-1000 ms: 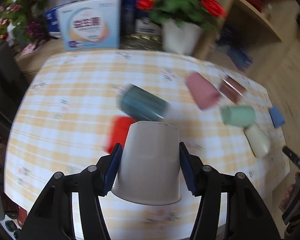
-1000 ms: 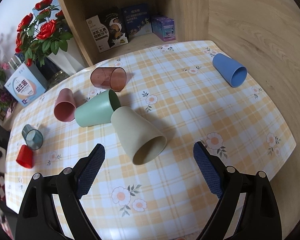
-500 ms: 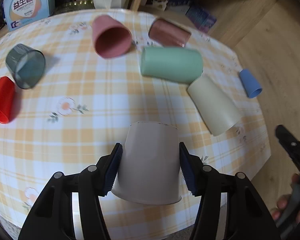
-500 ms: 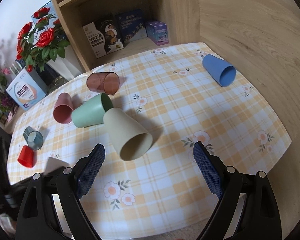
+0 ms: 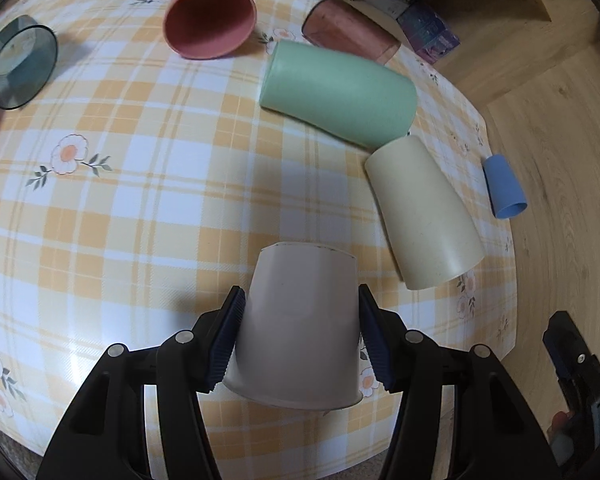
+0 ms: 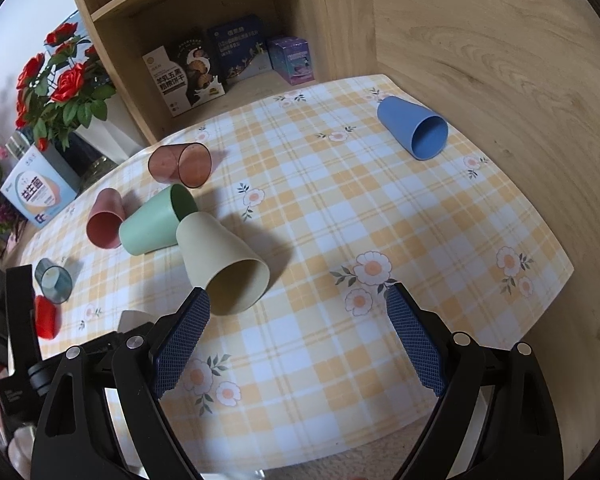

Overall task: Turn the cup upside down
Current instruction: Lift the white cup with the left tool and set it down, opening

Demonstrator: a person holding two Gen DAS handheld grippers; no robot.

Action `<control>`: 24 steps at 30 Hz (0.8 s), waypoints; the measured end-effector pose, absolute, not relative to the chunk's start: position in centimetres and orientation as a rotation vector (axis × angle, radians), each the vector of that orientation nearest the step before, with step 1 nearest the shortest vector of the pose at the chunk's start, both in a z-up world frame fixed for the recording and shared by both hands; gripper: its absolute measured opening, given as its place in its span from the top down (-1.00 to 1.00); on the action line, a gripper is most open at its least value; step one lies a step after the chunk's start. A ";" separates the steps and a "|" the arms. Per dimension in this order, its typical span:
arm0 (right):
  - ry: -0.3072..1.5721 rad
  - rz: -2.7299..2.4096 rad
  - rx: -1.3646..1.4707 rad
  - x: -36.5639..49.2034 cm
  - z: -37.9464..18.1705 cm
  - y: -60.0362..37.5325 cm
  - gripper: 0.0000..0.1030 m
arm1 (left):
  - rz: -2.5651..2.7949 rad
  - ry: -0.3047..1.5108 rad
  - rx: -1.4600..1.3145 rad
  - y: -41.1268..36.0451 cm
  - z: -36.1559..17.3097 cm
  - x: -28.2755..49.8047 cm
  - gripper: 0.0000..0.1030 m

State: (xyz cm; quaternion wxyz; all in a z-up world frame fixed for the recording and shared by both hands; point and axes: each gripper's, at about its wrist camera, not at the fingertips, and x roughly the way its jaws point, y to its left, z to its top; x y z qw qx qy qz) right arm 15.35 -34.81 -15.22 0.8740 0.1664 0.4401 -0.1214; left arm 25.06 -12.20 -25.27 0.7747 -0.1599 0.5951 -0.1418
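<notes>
Black gripper [image 5: 300,336] arms — blue ribbed pads [image 5: 227,340], silver screws

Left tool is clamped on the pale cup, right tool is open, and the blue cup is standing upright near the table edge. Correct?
Not quite. The blue cup lies on its side, mouth open sideways, as the right wrist view shows. The rest holds: left tool grips the pale cup; right tool is open.

A yellow-and-white checked tablecloth [image 6: 340,208] with small daisies fills mid-frame. On it lie cups: blue [image 6: 414,126] upper right, translucent maroon [image 6: 180,164], pink [image 6: 106,218], mint green [image 6: 156,222] and cream [image 6: 220,258] centre left, red [image 6: 45,317] far left.
</notes>
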 end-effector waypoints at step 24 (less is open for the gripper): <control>0.942 -0.207 0.317 15.9 -14.4 -32.4 -0.69 | -0.375 1.165 -0.215 -10.5 -21.9 23.3 -0.63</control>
